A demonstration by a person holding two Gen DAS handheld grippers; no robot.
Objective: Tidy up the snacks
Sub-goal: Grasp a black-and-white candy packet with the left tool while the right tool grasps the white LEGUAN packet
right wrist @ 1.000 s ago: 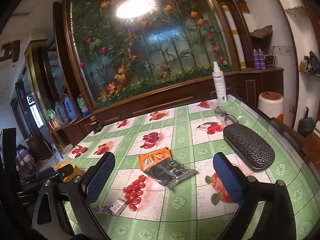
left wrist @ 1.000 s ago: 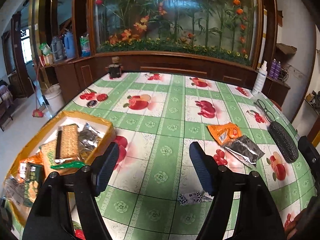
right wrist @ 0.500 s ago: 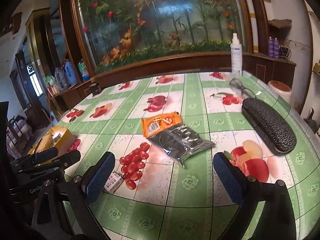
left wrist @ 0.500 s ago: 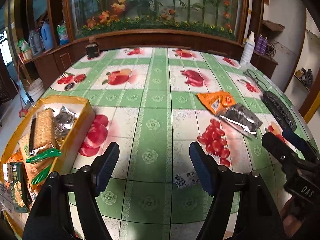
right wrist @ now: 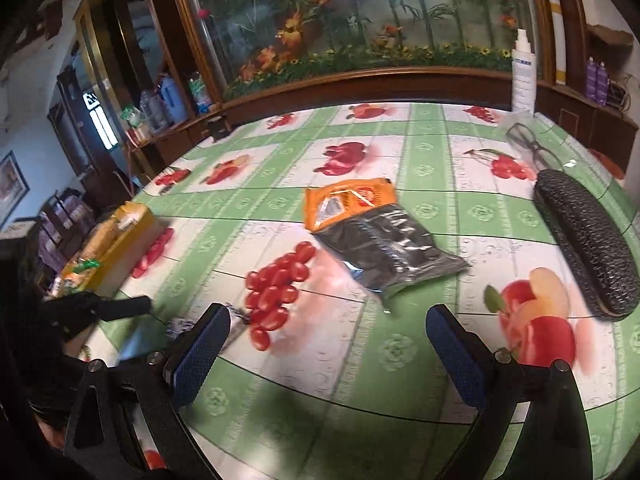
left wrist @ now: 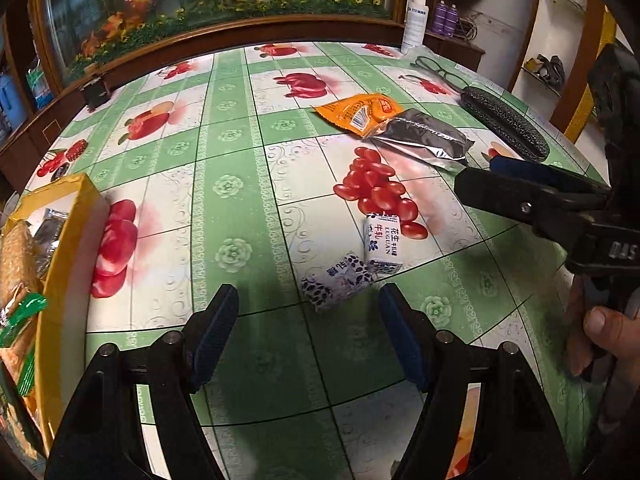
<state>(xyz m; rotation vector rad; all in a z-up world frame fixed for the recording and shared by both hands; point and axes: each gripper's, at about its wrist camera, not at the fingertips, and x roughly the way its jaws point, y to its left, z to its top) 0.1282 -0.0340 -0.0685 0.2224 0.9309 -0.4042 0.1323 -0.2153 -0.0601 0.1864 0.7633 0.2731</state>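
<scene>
Both grippers have tipped downward since a second ago, so the flower mural has slid to the top of each view and the fruit-print tablecloth now fills most of it. From the left wrist view, the left gripper hangs over the near part of the table with its jaws wide and nothing between them; two small blue-and-white candy packets lie touching each other just ahead of its right fingertip. A broad bare stretch of cloth runs from there to the yellow snack box at the left edge of the table, which holds crackers and other packets. Farther off to the right, an orange snack bag lies partly under a silver-black snack bag, and beyond them sit a black glasses case and a pair of glasses near the table's right edge. A hand at the far right carries the right gripper, seen side-on. From the right wrist view, the right gripper is spread wide and empty above bare cloth, with the silver-black bag ahead between its fingertips and well clear of them. The glasses case lies along the right edge, and the snack box sits far left.
</scene>
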